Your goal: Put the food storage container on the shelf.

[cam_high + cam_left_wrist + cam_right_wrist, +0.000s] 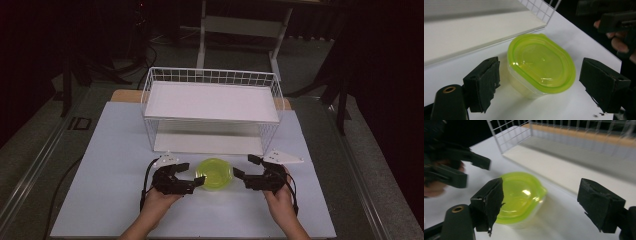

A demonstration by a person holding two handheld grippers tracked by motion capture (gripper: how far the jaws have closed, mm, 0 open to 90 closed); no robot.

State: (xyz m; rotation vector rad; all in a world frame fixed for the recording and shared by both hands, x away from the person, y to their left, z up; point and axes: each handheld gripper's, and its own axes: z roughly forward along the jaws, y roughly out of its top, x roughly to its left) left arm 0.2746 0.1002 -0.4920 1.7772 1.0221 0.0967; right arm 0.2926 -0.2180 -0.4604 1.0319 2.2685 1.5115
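A clear tub with a lime-green lid (215,174) stands on the white table just in front of the wire rack. My left gripper (193,174) is open at the tub's left side, one fingertip close to its rim. In the left gripper view the tub (541,65) sits between and just beyond the two spread black pads (485,83), untouched. My right gripper (243,167) is open at the tub's right side. In the right gripper view the tub (520,195) lies ahead, partly behind the left pad (490,203), with the other gripper (456,170) beyond it.
A white wire rack (210,76) with an upper shelf and a lower shelf (207,143) stands behind the tub. The white table top (115,150) ends near the person's forearms. Dark floor, cables and a table frame lie beyond.
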